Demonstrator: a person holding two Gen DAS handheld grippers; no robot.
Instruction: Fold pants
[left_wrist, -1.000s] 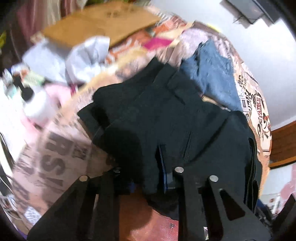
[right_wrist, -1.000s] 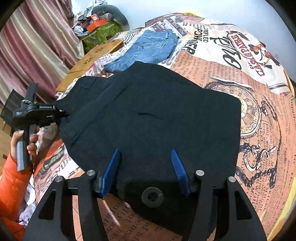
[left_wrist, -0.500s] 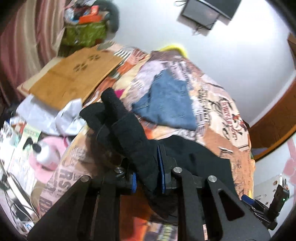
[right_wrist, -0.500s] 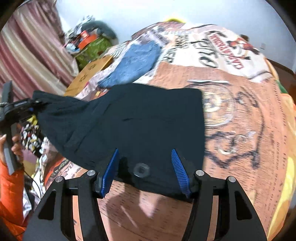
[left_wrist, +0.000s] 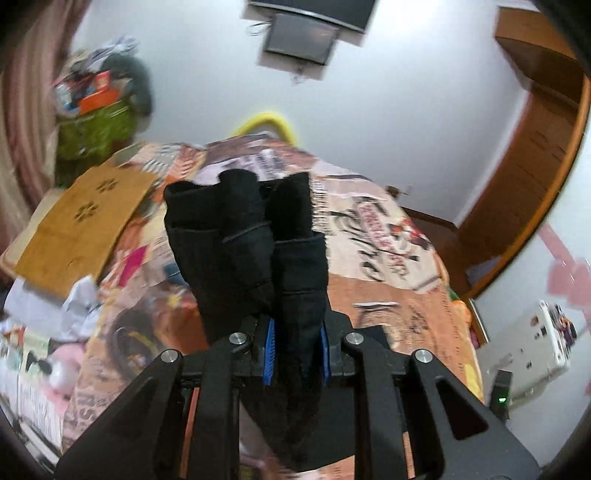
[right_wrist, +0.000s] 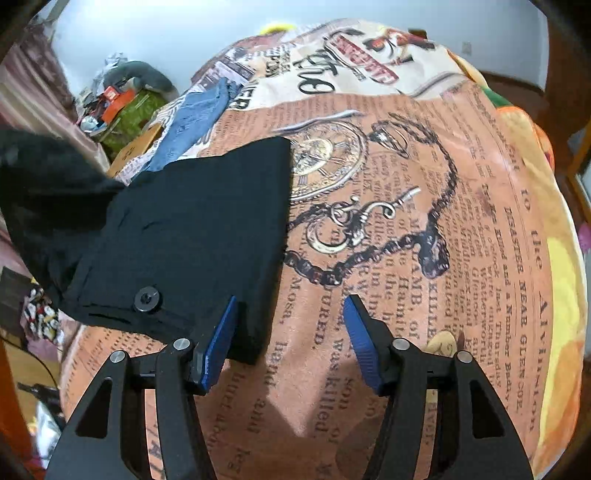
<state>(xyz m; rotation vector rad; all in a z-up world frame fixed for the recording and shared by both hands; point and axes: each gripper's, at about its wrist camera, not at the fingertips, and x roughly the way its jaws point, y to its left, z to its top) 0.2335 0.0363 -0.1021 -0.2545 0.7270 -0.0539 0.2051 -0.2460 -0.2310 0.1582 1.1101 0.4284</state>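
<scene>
The black pants lie partly folded on the printed bedspread, button end near me. Their left part is lifted off the bed. My left gripper is shut on a bunch of that black cloth, which stands up in front of the camera. My right gripper is open and empty, low over the bedspread, its left finger at the pants' near right corner.
Folded blue jeans lie on the bed beyond the black pants. A brown cardboard sheet and clutter sit left of the bed. A wooden door frame stands at the right. A green bag sits by the wall.
My left gripper has lifted the pants' end up and swung it over. My right gripper has moved right, off the pants, to their right corner.
</scene>
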